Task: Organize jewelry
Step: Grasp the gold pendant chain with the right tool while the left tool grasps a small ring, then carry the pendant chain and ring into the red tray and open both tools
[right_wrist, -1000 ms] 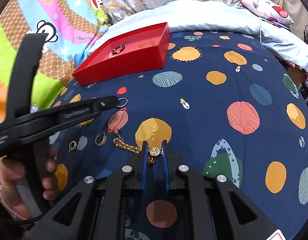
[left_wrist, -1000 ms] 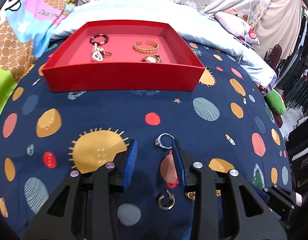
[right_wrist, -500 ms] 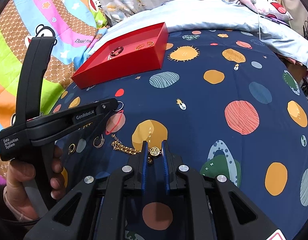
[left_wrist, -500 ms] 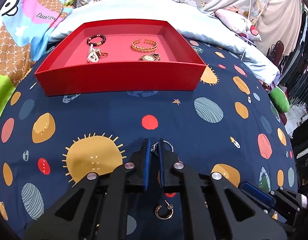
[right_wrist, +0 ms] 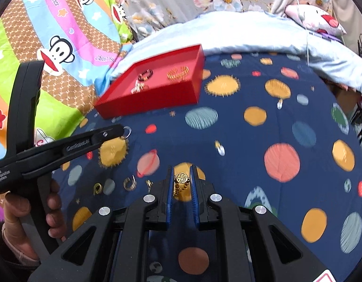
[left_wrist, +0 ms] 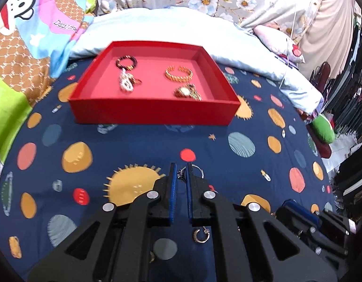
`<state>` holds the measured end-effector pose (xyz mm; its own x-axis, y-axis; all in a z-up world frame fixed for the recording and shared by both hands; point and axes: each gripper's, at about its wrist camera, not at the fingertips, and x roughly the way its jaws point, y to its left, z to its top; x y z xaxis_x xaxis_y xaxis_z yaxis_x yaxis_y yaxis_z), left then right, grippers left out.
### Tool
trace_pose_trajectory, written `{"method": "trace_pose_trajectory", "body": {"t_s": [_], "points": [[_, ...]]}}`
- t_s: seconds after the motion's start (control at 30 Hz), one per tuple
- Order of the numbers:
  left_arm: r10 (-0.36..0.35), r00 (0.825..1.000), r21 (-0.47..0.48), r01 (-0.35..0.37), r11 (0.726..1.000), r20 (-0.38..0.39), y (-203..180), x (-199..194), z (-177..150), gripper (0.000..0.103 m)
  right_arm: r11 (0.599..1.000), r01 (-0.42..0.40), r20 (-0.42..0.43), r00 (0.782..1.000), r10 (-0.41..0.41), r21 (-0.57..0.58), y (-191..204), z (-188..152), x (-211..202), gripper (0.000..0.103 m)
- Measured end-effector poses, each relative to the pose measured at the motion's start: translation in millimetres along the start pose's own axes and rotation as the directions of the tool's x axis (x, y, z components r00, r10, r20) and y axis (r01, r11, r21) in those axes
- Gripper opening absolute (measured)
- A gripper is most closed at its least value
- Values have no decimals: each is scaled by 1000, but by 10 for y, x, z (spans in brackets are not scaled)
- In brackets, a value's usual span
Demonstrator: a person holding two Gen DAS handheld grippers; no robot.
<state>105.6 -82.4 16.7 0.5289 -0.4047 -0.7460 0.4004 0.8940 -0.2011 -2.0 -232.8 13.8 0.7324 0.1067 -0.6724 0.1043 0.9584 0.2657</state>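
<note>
My left gripper (left_wrist: pixel 181 172) is shut on a silver ring (left_wrist: pixel 194 169) and holds it above the planet-print bedspread. It also shows in the right wrist view (right_wrist: pixel 121 129) with the ring (right_wrist: pixel 126 132) at its tip. My right gripper (right_wrist: pixel 182 178) is shut on a gold chain with a round pendant (right_wrist: pixel 182 178), lifted off the bedspread. A red tray (left_wrist: pixel 155 111) lies ahead and holds a dark bead bracelet (left_wrist: pixel 126 61), a gold bangle (left_wrist: pixel 179 73), a pearl piece (left_wrist: pixel 126 82) and a gold watch (left_wrist: pixel 186 91).
A gold hoop earring (left_wrist: pixel 200 235) lies under the left gripper. Two gold earrings (right_wrist: pixel 130 183) (right_wrist: pixel 97 188) lie on the bedspread left of the right gripper. Pillows and quilts bound the far side. The bed edge is at the right.
My left gripper closed on the silver ring and lifted it toward the tray. My right gripper raised the gold chain off the bedspread; both views moved forward.
</note>
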Motion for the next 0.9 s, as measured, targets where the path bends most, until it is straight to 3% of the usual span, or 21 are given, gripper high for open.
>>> {"method": "trace_pose_trajectory", "body": {"t_s": [0.47, 0.63, 0.9], "points": [[37, 995, -4, -37, 999, 92, 368, -383, 440, 6, 993, -21, 180, 983, 41, -113, 349, 906, -166, 13], [69, 989, 6, -70, 998, 133, 494, -363, 734, 6, 990, -28, 219, 974, 58, -136, 449, 1325, -27, 13], [87, 984, 11, -90, 996, 157, 597, -140, 1166, 6, 986, -66, 215, 972, 98, -154, 639, 1816, 371, 13]]}}
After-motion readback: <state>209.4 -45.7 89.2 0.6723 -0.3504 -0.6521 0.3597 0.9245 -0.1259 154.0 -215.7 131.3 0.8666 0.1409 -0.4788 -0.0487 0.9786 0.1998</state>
